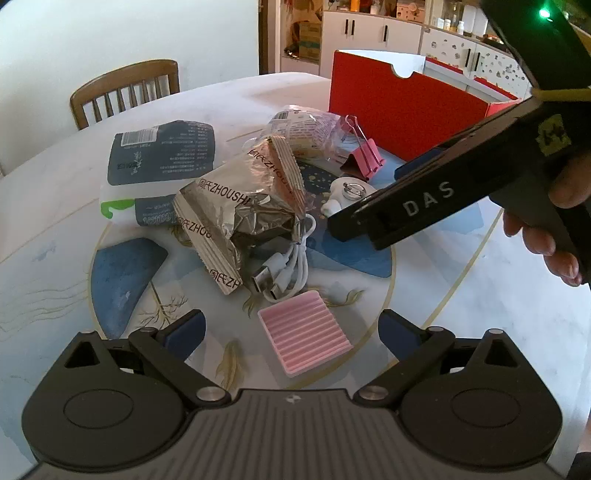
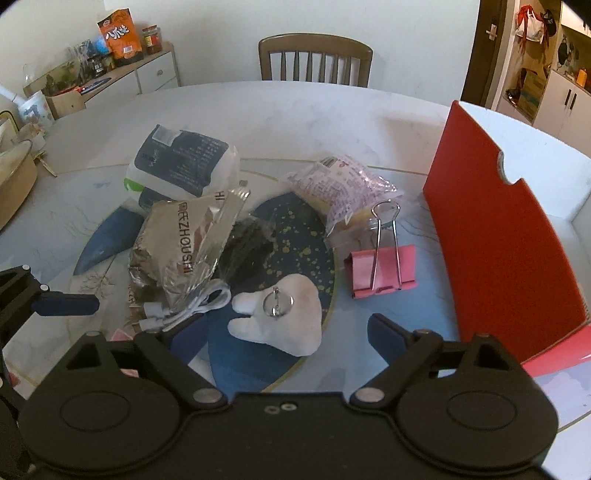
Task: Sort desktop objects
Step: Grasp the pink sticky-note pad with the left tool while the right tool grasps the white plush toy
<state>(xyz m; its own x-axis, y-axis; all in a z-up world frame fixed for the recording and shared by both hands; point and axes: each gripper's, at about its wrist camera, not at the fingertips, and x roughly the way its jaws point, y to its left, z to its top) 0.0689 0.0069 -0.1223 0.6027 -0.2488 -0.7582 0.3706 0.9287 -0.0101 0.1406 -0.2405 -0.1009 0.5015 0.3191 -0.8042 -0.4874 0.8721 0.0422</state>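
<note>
My right gripper [image 2: 286, 328] stands open low over the table, with a white plush tooth [image 2: 280, 314] bearing a key ring between its fingers, untouched by the pads. In the left wrist view the right gripper [image 1: 369, 195] covers most of that plush tooth [image 1: 347, 192]. My left gripper [image 1: 291, 319] is open around a pink ribbed pad [image 1: 304, 332]. Between them lie a crumpled foil snack bag [image 1: 240, 206], a white USB cable [image 1: 284, 269], a pink binder clip [image 2: 380, 269], a clear pastry packet [image 2: 343, 192] and a dark wipes pack [image 2: 184, 166].
An open red box [image 2: 498, 240] stands on the table at the right, close to the binder clip. A wooden chair [image 2: 314, 55] is at the table's far edge. A sideboard [image 2: 147, 74] with jars and cabinets [image 1: 369, 33] line the walls.
</note>
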